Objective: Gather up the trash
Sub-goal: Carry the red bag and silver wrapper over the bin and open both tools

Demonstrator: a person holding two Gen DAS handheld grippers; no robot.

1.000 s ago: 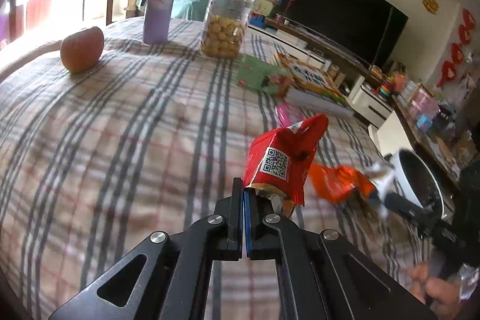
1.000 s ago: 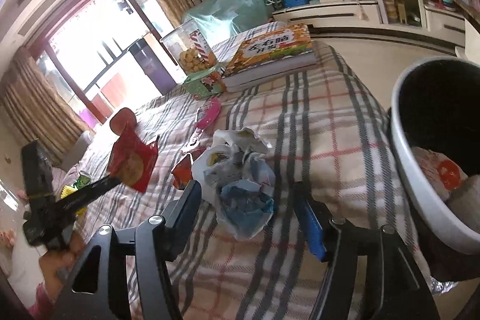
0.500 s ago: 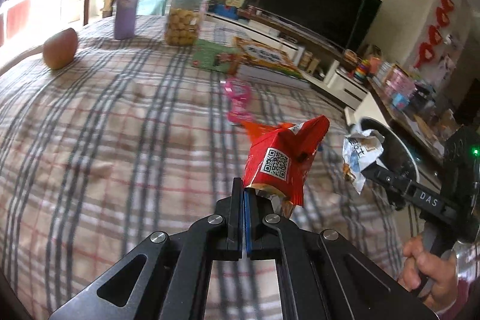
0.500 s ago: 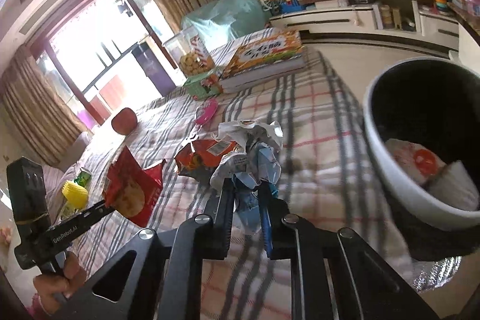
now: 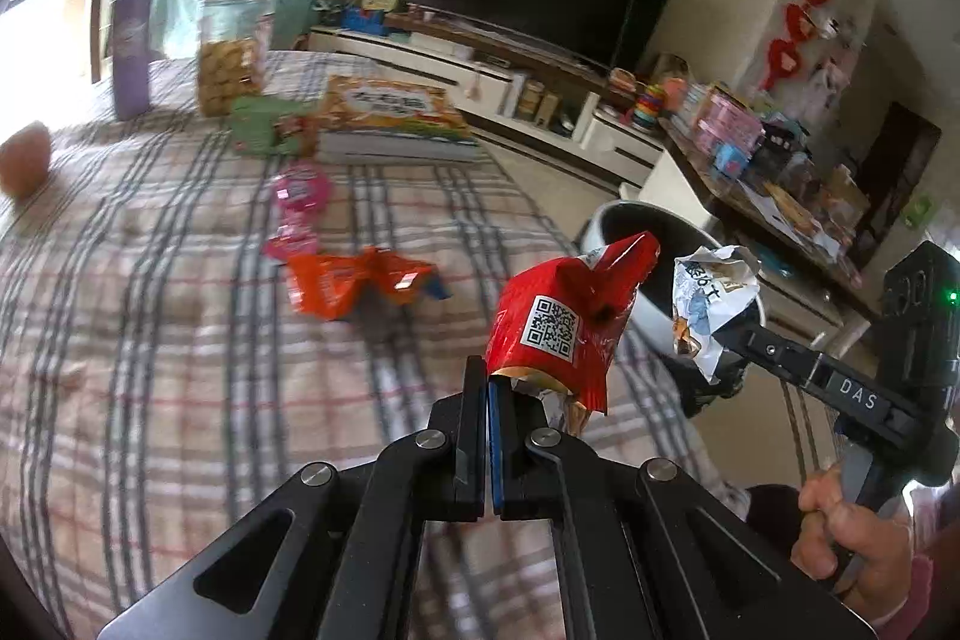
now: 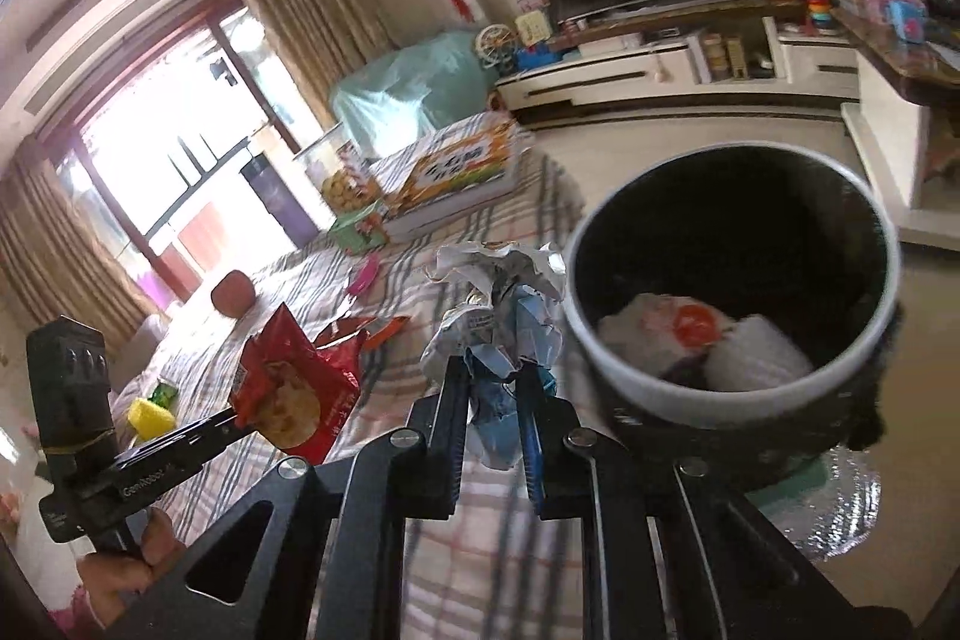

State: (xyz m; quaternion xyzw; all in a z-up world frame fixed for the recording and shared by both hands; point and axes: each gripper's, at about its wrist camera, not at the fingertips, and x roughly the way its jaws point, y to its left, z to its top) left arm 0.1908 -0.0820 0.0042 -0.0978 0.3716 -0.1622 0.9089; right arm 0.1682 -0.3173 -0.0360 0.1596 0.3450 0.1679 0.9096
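My left gripper [image 5: 489, 388] is shut on a red snack wrapper [image 5: 567, 322] with a QR code, held above the plaid bed; it also shows in the right wrist view [image 6: 294, 394]. My right gripper [image 6: 495, 382] is shut on a crumpled white and blue wrapper [image 6: 504, 304], held just left of the rim of a round bin [image 6: 624, 388] with trash inside. The same wrapper [image 5: 711, 295] and the bin [image 5: 606, 220] show in the left wrist view. An orange wrapper [image 5: 342, 283] lies on the bed.
On the plaid bed [image 5: 150, 310] are a pink toy [image 5: 300, 196], a book [image 5: 390, 118], a green box [image 5: 264, 124], a snack jar [image 5: 231, 52], a purple bottle [image 5: 132, 46] and an apple [image 5: 24, 157]. A TV cabinet [image 5: 480, 70] stands beyond. A yellow object [image 6: 150, 415] lies left.
My right gripper closed on the crumpled wrapper, lifted it off the bed and carried it toward the bin. My left gripper moved right with the red wrapper held.
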